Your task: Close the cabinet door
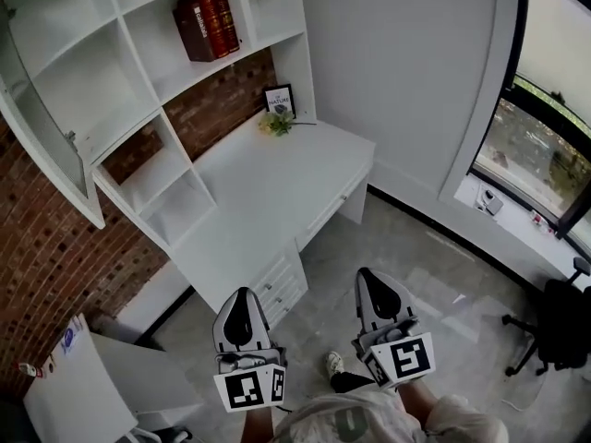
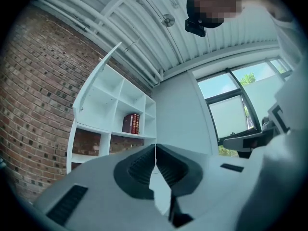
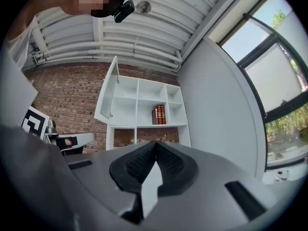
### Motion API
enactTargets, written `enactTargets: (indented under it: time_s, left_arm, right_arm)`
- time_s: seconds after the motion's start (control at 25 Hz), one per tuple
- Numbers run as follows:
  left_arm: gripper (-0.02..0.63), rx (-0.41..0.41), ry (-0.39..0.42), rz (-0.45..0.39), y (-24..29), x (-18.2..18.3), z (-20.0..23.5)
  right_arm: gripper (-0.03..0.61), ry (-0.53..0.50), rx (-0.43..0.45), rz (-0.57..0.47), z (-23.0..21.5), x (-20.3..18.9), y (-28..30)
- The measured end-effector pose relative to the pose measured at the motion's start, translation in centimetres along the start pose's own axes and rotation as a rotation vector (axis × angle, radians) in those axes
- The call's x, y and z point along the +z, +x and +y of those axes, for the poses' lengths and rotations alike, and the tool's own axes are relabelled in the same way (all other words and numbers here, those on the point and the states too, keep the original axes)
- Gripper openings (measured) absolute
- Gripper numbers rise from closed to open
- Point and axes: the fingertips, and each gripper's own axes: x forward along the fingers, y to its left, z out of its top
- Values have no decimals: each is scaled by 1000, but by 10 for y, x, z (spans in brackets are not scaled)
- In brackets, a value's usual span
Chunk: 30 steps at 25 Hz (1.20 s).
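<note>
Both tools sit low in the head view, close to the person's body. The left tool point(image 1: 242, 293) and the right tool point(image 1: 369, 275) each have their jaws pressed together with nothing between them, well apart from the shelves. The cabinet door point(image 1: 51, 141) stands swung out at the upper left of the white shelf unit point(image 1: 138, 63), and its top corner is cut off by the picture edge. Dark red books point(image 1: 208, 21) stand in one upper compartment — titles too small to read. A small framed print point(image 1: 279, 98) and a sprig point(image 1: 277, 124) sit at the back of the bench point(image 1: 277, 192).
</note>
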Motion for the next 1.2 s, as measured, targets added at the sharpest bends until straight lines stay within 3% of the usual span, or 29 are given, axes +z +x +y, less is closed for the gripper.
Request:
enactTargets:
  time_s: [0.44, 0.76, 1.04, 1.2]
  left_arm:
    - [15, 89, 23, 26, 82, -5, 14]
    - [14, 61, 4, 11, 119, -13, 25]
    - [14, 39, -19, -6, 163, -14, 59]
    - [14, 26, -3, -24, 182, -11, 78]
  right_arm:
    - [17, 52, 121, 4, -25, -6, 92]
    - [17, 44, 115, 26, -27, -16, 130]
    - [17, 29, 110, 24, -10, -18, 179]
    - [17, 50, 163, -8, 14, -14, 211]
